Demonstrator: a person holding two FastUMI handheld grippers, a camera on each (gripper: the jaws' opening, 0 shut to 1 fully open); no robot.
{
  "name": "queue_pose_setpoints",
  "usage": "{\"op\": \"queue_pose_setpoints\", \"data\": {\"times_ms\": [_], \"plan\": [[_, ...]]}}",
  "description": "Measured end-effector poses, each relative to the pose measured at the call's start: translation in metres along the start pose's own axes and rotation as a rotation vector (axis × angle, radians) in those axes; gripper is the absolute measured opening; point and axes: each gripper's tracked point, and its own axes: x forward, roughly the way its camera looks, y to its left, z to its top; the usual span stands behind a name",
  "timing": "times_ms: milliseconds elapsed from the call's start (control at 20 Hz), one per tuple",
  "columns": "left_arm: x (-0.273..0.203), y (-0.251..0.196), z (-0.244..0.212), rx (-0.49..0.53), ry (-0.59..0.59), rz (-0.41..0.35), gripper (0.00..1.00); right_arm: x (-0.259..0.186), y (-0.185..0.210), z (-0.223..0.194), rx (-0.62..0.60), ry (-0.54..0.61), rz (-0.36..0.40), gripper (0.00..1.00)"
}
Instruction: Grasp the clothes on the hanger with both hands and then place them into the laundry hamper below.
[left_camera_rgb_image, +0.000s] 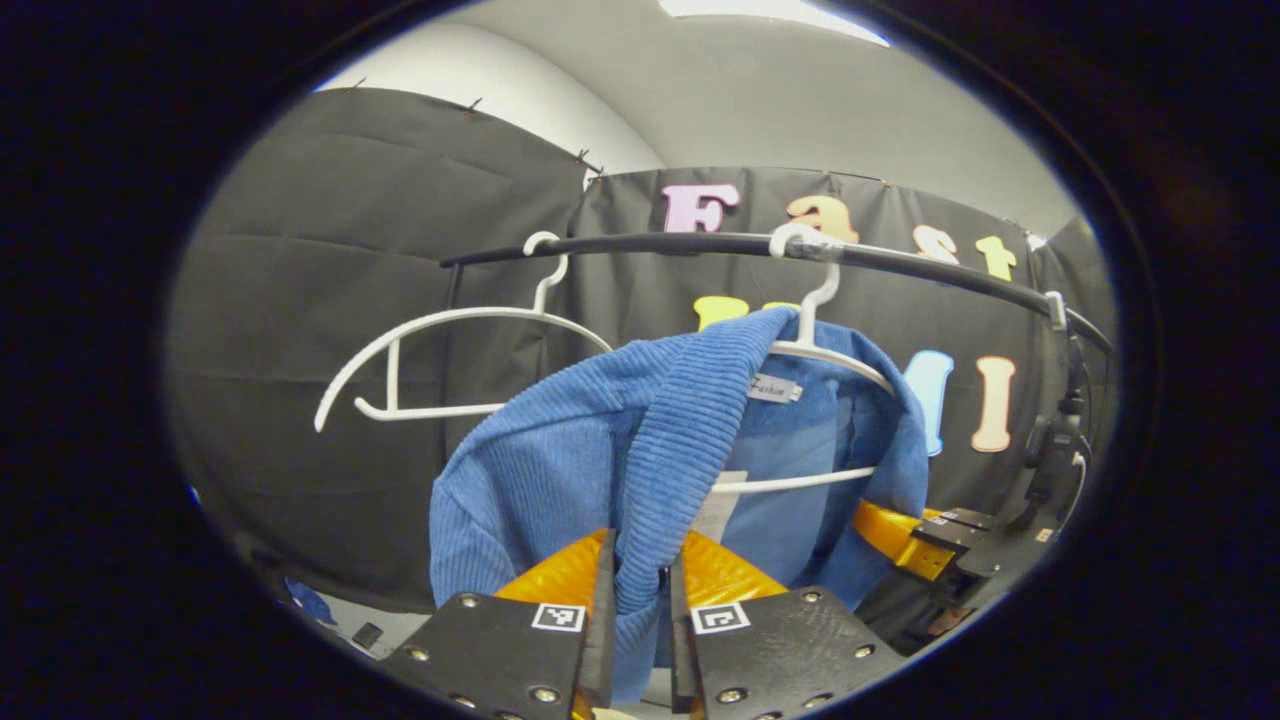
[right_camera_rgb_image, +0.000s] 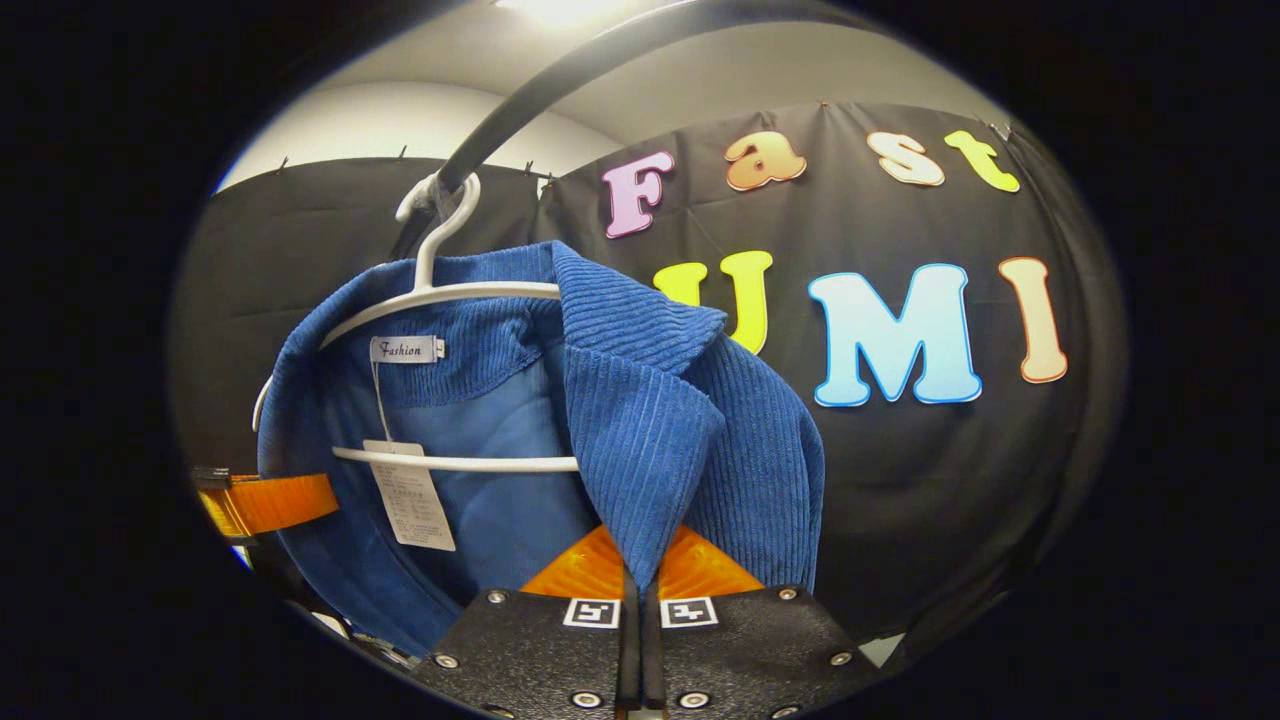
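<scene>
1. While clamped on front lapels: left gripper (left_camera_rgb_image: 638, 590) and right gripper (right_camera_rgb_image: 640, 590), each pinching blue jacket (left_camera_rgb_image: 560, 470).
2. Hung above both, shoulders draped over white hanger (left_camera_rgb_image: 830, 350) on rail (left_camera_rgb_image: 700, 243).
3. Lift-off upward, then down to hamper.

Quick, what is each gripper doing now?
Left gripper: closed on the blue jacket front edge.
Right gripper: closed on the jacket lapel.

Your jacket (right_camera_rgb_image: 640, 440) is ribbed corduroy-type cloth, matt and ridged, with a smoother lining inside. The hanger (right_camera_rgb_image: 450, 292) looks like smooth white plastic, slightly glossy, same as the spare hanger (left_camera_rgb_image: 440, 330). You've got a paper tag (right_camera_rgb_image: 410, 495) dangling there, and the rail (left_camera_rgb_image: 700, 243) is smooth, dark, semi-gloss.
</scene>
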Motion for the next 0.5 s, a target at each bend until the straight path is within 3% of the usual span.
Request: {"op": "queue_pose_setpoints", "data": {"times_ms": [100,500], "plan": [[-0.001,-0.006,-0.002,-0.047,-0.005,-0.03,0.02,-0.002,-0.005,0.004,0.017,-0.01,-0.008,0.0],[-0.013,-0.013,0.008,-0.099,-0.039,-0.087,0.02,-0.01,-0.02,0.014,0.025,-0.057,-0.047,0.0]]}}
